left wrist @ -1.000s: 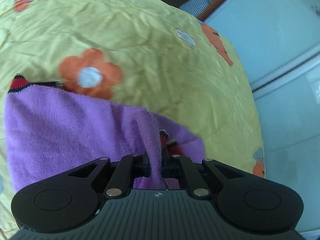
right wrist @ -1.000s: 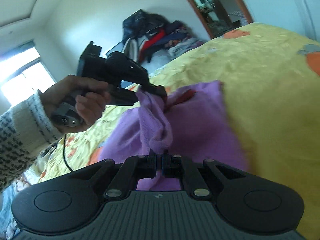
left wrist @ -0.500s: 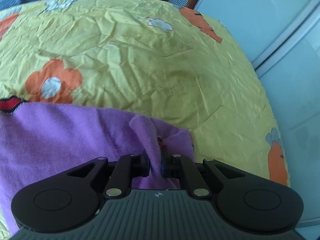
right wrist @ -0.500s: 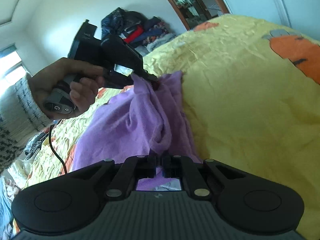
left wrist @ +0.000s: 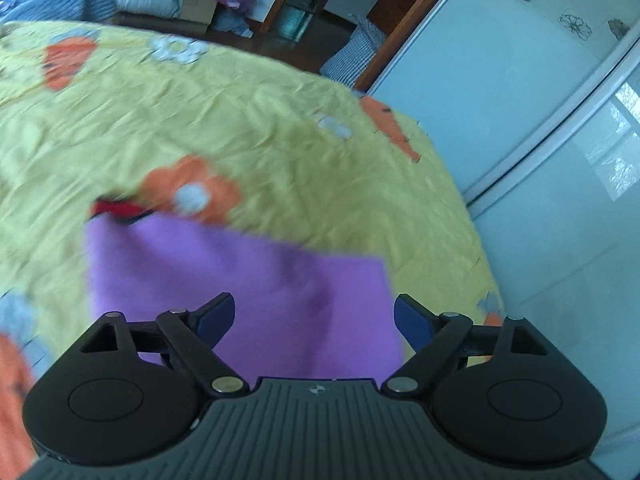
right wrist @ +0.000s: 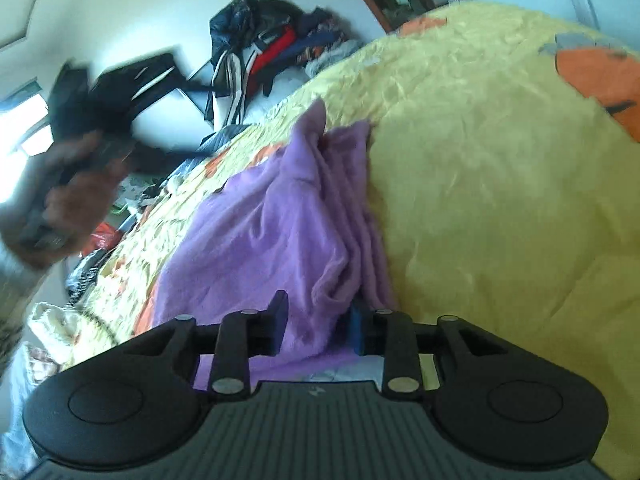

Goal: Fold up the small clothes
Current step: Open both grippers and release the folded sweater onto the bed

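A purple garment (left wrist: 240,280) with a red trim (left wrist: 116,208) lies flat on the yellow flowered bedspread (left wrist: 280,100). My left gripper (left wrist: 314,308) hovers over its near edge. Its jaws are opening wide, with nothing between the pads. In the right wrist view the same garment (right wrist: 272,216) runs away from me in long folds. My right gripper (right wrist: 318,314) has its jaws partly apart, and a loose fold of the purple cloth sits between them. A hand (right wrist: 76,196) holds the left gripper (right wrist: 104,96), blurred, up at the far left, clear of the cloth.
Pale sliding wardrobe doors (left wrist: 520,140) stand close along the bed's right edge. A checked basket (left wrist: 352,56) and a doorway (left wrist: 304,0) lie beyond the bed. A heap of dark clothes (right wrist: 272,48) is piled at the wall, with more items (right wrist: 92,272) left of the bed.
The left gripper let go of the purple fold, opened wide and drew back and up; the cloth now lies flat. The right gripper's jaws have parted around their fold.
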Motion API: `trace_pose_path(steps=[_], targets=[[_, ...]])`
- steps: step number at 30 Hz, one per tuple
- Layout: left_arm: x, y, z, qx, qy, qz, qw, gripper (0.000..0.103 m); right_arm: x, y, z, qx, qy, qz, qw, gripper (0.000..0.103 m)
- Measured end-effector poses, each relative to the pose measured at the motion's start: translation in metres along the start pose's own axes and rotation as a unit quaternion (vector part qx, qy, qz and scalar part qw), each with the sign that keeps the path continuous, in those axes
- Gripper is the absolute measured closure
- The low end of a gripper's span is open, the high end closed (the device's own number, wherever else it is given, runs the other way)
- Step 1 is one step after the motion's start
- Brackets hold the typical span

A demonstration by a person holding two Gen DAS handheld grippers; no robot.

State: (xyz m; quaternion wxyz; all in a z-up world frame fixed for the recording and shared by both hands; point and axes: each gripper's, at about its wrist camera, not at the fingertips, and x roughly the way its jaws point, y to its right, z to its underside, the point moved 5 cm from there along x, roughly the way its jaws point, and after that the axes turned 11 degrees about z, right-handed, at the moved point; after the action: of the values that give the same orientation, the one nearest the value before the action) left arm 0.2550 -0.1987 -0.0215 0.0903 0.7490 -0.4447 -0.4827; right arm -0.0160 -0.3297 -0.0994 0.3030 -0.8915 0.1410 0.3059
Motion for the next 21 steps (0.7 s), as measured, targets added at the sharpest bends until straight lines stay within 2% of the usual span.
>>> trace_pose_path(steps=[2,5,7,8,9,10,11,12,14,17,18,20,21], targets=[[-0.017,-0.014,0.021,-0.007,-0.008,-0.011,0.9999,0.013,-0.009,0.001,0.002,0.007,0.007,-0.001,1.0,0.099],[-0.038,-0.025,0.054,-0.003,-0.021,-0.028,0.9994,0.013,-0.014,-0.001,0.013,-0.018,-0.001,0.024,1.0,0.099],[-0.052,-0.03,0.079,0.006,-0.022,-0.04,0.9989,0.011,-0.014,-0.002,0.014,-0.041,-0.011,0.029,0.999,0.094],[-0.058,-0.031,0.093,0.012,-0.022,-0.048,0.9986,0.01,-0.015,-0.001,0.008,-0.048,-0.015,0.037,0.998,0.081],[-0.064,-0.031,0.106,0.02,-0.022,-0.053,0.9982,0.009,-0.016,0.001,-0.001,-0.041,-0.016,0.031,0.999,0.058],[-0.068,-0.033,0.118,0.024,-0.018,-0.062,0.9976,0.007,-0.017,0.001,-0.013,-0.036,-0.009,0.015,0.999,0.021],[-0.072,-0.035,0.13,0.027,-0.015,-0.077,0.9965,0.006,-0.016,0.0,-0.027,-0.037,0.011,0.008,0.999,0.007],[-0.075,-0.038,0.141,0.027,-0.014,-0.087,0.9958,0.006,-0.011,-0.001,-0.043,-0.044,0.032,0.014,0.998,0.001],[-0.078,-0.046,0.162,0.007,-0.015,-0.079,0.9967,0.006,0.012,-0.004,-0.075,-0.049,0.034,-0.009,0.998,0.002],[-0.076,-0.059,0.179,-0.041,-0.009,-0.064,0.997,0.006,0.063,-0.004,-0.115,-0.012,-0.001,-0.068,0.998,0.004],[-0.077,-0.062,0.183,-0.05,-0.003,-0.068,0.9964,0.006,0.08,-0.004,-0.125,-0.007,-0.008,-0.065,0.998,0.008],[-0.076,-0.064,0.185,-0.055,0.013,-0.07,0.9959,0.005,0.11,-0.006,-0.134,-0.002,-0.036,-0.084,0.996,0.037],[-0.075,-0.063,0.185,-0.048,0.017,-0.078,0.9956,0.007,0.123,-0.009,-0.135,-0.006,-0.053,-0.08,0.995,0.101]])
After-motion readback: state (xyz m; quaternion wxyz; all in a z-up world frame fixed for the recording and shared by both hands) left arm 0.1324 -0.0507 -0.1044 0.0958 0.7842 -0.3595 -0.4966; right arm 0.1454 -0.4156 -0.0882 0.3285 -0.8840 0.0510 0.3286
